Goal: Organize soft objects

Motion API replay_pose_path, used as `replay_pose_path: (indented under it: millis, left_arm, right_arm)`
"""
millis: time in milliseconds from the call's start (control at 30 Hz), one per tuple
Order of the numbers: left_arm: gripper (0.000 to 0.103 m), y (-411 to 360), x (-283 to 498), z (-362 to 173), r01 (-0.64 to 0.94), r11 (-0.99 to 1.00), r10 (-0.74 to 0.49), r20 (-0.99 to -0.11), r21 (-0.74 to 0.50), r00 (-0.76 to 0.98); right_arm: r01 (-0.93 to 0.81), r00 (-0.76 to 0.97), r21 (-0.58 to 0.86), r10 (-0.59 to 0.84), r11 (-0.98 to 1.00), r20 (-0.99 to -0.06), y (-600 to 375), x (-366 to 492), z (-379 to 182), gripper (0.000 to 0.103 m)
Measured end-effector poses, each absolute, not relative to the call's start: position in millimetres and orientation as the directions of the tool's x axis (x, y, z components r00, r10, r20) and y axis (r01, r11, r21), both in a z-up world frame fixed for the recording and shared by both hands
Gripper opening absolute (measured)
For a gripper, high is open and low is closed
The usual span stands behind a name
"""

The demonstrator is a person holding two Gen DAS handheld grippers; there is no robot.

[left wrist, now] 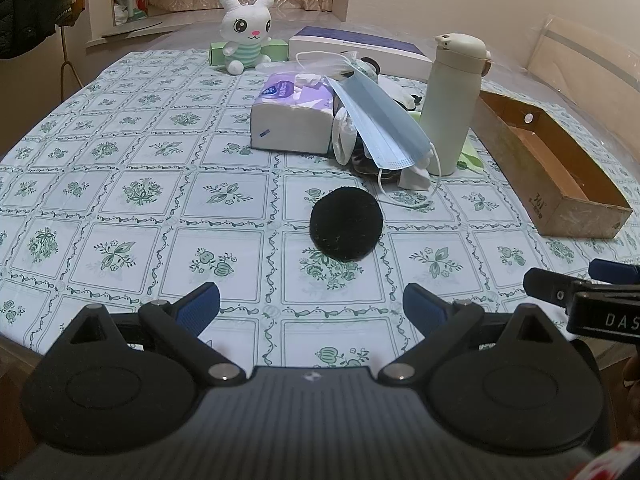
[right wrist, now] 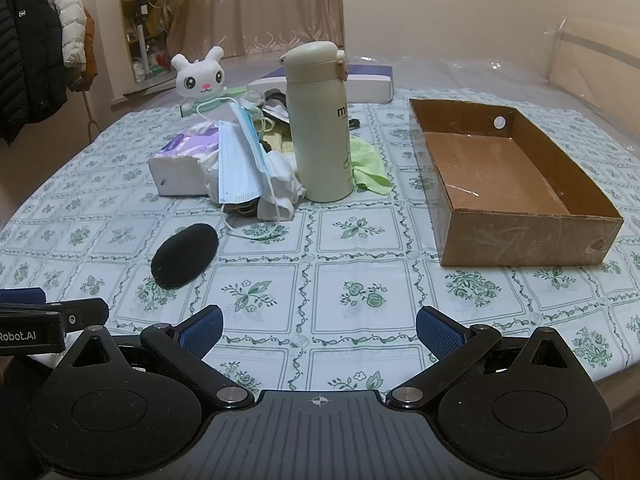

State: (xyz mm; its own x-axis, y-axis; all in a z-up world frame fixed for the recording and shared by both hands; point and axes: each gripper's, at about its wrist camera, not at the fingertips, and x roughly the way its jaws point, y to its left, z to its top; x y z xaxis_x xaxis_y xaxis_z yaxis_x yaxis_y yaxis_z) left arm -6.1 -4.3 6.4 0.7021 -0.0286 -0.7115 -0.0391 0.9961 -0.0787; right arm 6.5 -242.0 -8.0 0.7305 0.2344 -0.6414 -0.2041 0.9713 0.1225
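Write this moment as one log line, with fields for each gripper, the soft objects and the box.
left gripper: open, empty | right gripper: open, empty | round black fuzzy pad: on tablecloth | blue pleated face mask: on pile | brown cardboard box: empty

A lived-in room around a patterned table

We look over a green-and-white floral tablecloth point(right wrist: 360, 240) to plain cream walls point(right wrist: 460, 12), with beige patterned curtains point(right wrist: 260, 8) hanging at the back. At far left we see black and white puffer jackets point(right wrist: 36, 48) on a rack, and beside them a cluttered shelf alcove point(right wrist: 140, 20).
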Motion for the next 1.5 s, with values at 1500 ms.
replay_pose_path:
  millis: [1500]
  left_arm:
    - [0.09,-19.7,87.0,-36.1,0.208,0.978,-0.145,-0.692,0.008,0.708]
  right_arm:
    - [-0.196,0.755,0.139,0.239,0.971,-0.611,-239.7,62.7,-20.9,0.102]
